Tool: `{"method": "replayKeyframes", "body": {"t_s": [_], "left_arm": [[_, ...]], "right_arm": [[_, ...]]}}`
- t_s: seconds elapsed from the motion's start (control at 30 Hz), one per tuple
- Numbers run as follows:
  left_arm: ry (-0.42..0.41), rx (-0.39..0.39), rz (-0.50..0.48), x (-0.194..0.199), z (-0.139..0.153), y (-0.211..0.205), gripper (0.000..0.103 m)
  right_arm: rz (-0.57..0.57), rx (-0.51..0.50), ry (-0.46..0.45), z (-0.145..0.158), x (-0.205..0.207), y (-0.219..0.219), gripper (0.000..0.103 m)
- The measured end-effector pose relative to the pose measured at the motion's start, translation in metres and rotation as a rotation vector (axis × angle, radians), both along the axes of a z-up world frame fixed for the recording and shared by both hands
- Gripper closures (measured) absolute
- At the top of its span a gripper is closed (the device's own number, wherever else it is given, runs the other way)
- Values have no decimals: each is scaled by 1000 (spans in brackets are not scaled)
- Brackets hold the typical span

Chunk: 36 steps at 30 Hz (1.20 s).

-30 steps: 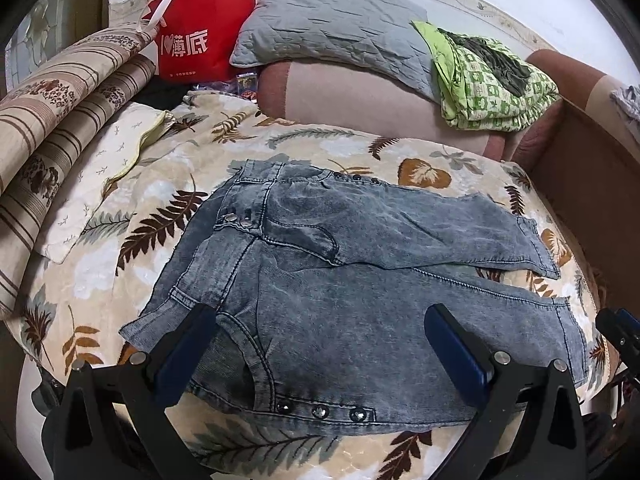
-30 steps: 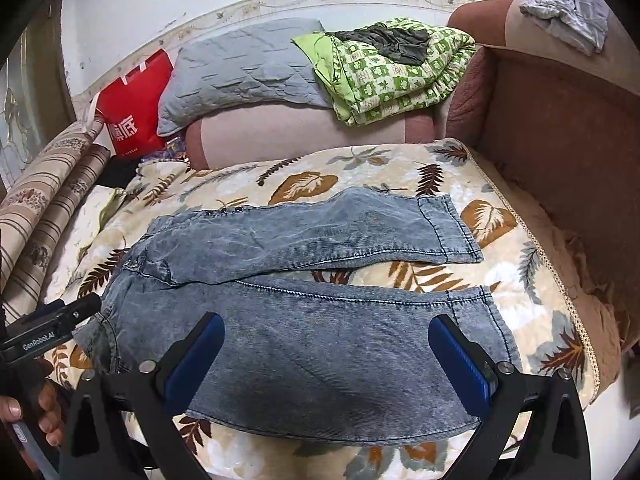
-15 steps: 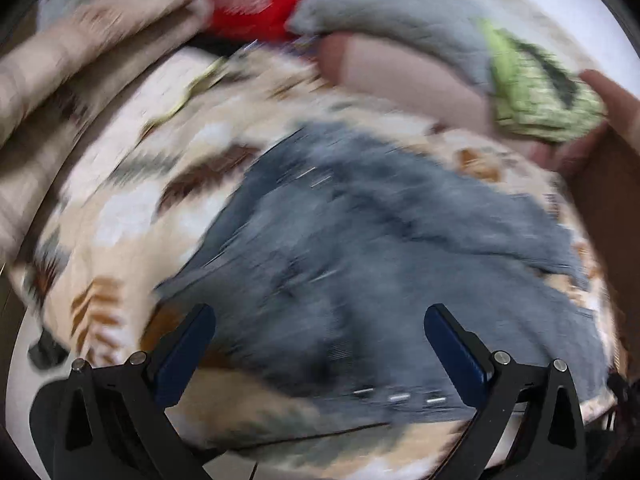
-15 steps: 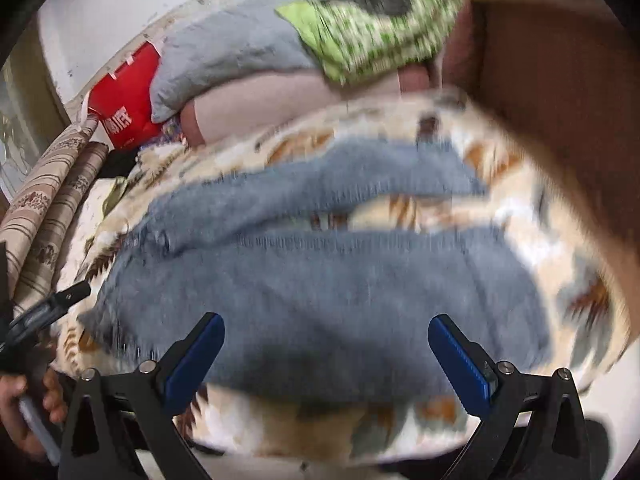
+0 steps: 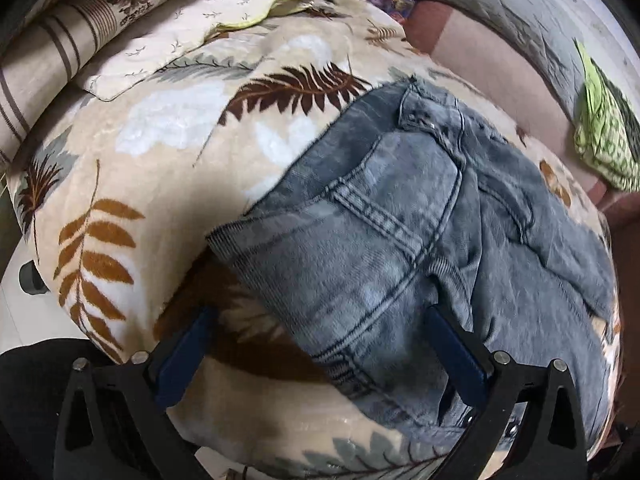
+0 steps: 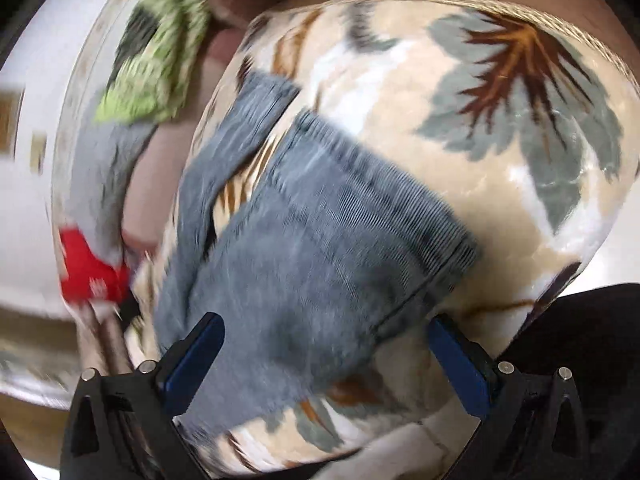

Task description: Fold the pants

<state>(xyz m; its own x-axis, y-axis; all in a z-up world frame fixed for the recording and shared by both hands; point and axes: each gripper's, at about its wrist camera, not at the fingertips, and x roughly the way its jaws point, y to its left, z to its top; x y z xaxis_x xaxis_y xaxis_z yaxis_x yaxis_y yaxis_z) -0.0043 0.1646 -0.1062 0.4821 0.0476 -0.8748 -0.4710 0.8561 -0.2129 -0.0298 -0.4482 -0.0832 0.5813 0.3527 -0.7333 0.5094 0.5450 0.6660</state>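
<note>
With both sets of fingers spread, the left gripper (image 5: 320, 356) should pinch the pants (image 5: 400, 248) waistband at 12 o'clock and the right gripper (image 6: 324, 360) the near hem (image 6: 400, 208).

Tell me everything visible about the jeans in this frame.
The jeans are faded grey-blue washed denim with stitched seams and a ribbed waistband, lying spread flat and unfolded on the leaf-print blanket. The left wrist view shows the waist end, its corner lifted slightly with shadow beneath. The blurred right wrist view shows both legs parted, the nearer leg's ribbed cuff flat on the blanket. The left gripper and right gripper are open at the near edge, one finger touching or just over the denim.
</note>
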Motion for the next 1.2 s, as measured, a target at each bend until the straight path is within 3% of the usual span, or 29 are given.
{"method": "replayKeyframes", "body": {"t_s": [0.1, 0.17, 0.23, 0.27, 0.3, 0.37, 0.6, 0.63, 0.67, 0.7, 0.73, 0.77, 0.8, 0.9, 1.03, 1.13, 1.2], "left_arm": [[-6, -2, 23, 6, 4, 5, 22], [-14, -13, 15, 8, 7, 4, 48], [-16, -30, -5, 11, 9, 3, 64], [-18, -33, -3, 12, 9, 3, 71], [-18, -39, -9, 13, 11, 3, 75], [-26, -40, -20, 13, 18, 2, 83], [-134, 20, -6, -13, 54, -10, 85], [-122, 18, 1, -19, 49, -13, 83], [-105, 16, 6, -20, 44, -13, 74], [-67, 14, 4, -19, 33, -14, 68], [-6, 27, -11, -15, 20, -16, 62], [39, 29, -12, -13, 11, -14, 61], [34, 14, -10, -15, 10, -11, 60], [-12, 35, 13, -22, 32, -6, 47], [-100, 196, -9, -22, 77, -23, 38], [-145, 240, -65, -12, 90, -41, 36], [-151, 231, -114, -4, 89, -49, 36]], "right_arm": [[-47, 6, -1, 0, 5, -11, 5], [-78, 19, 16, -3, 7, -18, 12], [-66, -30, 35, 5, 12, -18, 36], [-53, -59, 45, 7, 15, -18, 75], [-30, -89, 54, 10, 20, -18, 92], [19, -136, 57, 17, 26, -17, 92], [126, -430, -71, 88, 43, -1, 92], [132, -471, -77, 92, 41, 0, 92], [139, -499, -61, 89, 42, 0, 89], [155, -515, -17, 74, 44, -4, 81], [162, -506, 31, 58, 48, -9, 74], [169, -496, 103, 38, 50, -14, 52], [174, -498, 182, 22, 51, -18, 46], [153, -543, 118, 39, 35, -20, 36], [100, -595, -16, 90, 28, -20, 30], [179, -481, -134, 105, 49, -13, 27], [255, -370, -171, 98, 71, -10, 27]]}}
